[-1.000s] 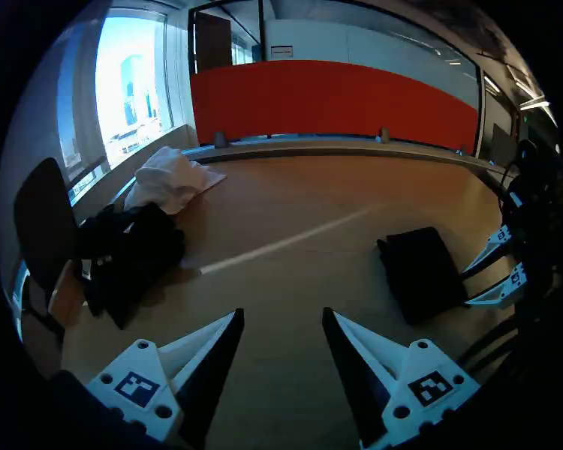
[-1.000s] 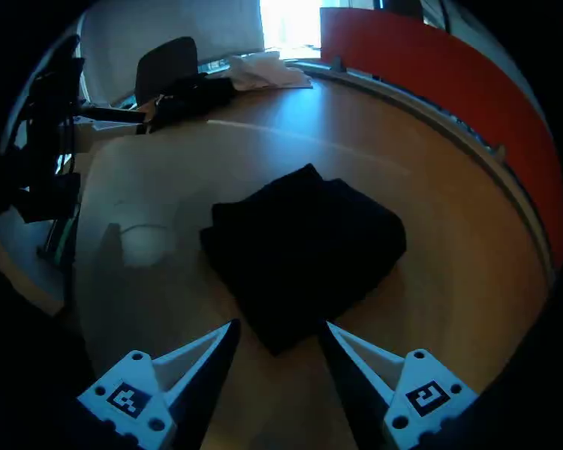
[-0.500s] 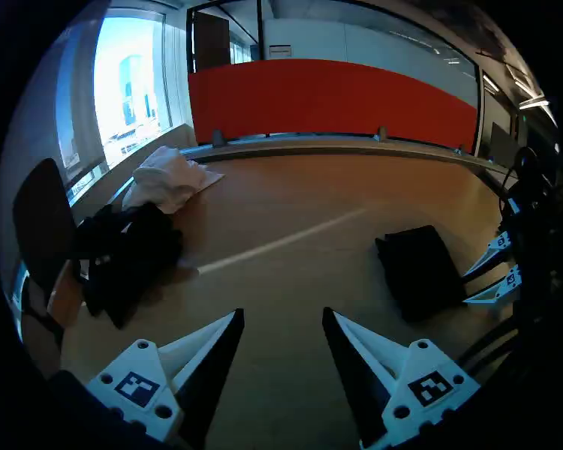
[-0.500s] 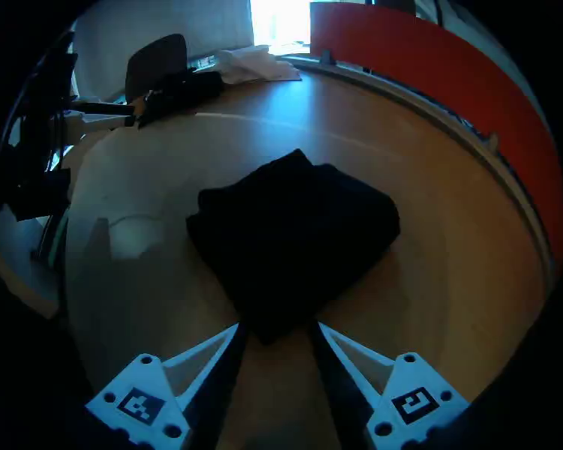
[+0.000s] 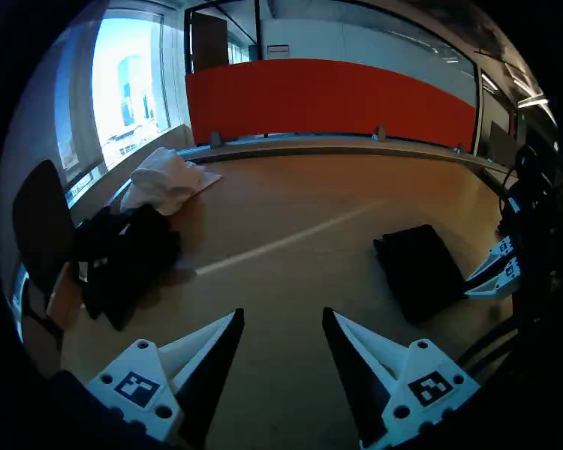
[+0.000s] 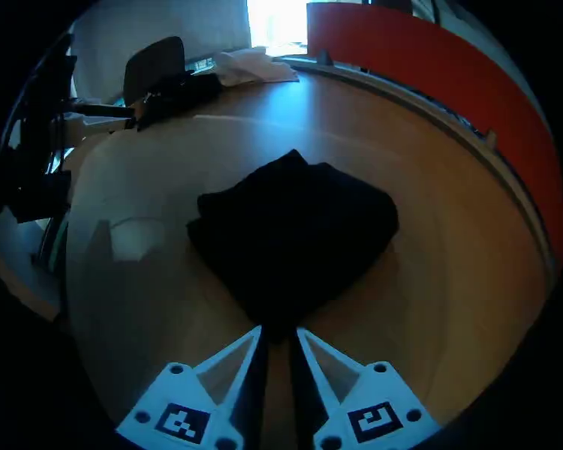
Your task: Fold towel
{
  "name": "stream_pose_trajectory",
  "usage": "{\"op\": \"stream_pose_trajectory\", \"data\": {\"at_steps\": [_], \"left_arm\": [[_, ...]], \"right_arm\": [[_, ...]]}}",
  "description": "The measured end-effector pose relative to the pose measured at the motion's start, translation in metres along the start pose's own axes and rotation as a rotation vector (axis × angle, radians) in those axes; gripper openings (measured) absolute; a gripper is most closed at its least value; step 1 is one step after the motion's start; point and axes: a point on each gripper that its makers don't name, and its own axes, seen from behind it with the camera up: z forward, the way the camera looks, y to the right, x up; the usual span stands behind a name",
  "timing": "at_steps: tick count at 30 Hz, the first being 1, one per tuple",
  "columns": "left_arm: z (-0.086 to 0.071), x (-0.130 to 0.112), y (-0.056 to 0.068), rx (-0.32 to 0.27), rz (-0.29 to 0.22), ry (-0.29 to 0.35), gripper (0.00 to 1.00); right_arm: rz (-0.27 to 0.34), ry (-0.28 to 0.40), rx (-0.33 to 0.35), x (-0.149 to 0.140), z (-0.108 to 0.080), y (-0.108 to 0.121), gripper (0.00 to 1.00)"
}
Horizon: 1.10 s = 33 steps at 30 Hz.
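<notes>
Towel [image 6: 296,232], black and already folded into a thick square, lies on the wooden table [image 6: 447,285] straight ahead of the right gripper [image 6: 280,339], its near corner caught between the fingertips. A second ago those jaws stood wide on either side of that corner; now they've closed to a narrow slit and pinch it. The grasp looks made, ready to lift for another fold, I'd guess. The left gripper [image 5: 281,322] hasn't budged: jaws wide, empty, the towel well off ahead and to their right.
</notes>
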Motion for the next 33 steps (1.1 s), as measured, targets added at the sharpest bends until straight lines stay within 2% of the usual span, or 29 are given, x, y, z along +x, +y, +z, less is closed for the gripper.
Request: {"op": "stream_pose_trajectory", "data": {"at_steps": [8, 14, 24, 33], "left_arm": [[0.0, 0.001, 0.0, 0.0, 0.004, 0.0, 0.76], [-0.001, 0.003, -0.002, 0.001, 0.005, 0.004, 0.76], [-0.003, 0.012, 0.001, -0.002, 0.007, 0.021, 0.77], [-0.006, 0.021, 0.004, -0.006, 0.013, 0.041, 0.77]], "right_arm": [[-0.002, 0.015, 0.008, 0.008, -0.005, 0.0, 0.08], [-0.026, 0.052, -0.003, 0.027, -0.017, 0.003, 0.08], [-0.1, 0.138, -0.044, 0.075, -0.048, 0.015, 0.07], [-0.121, 0.22, -0.054, 0.123, -0.079, 0.023, 0.07]]}}
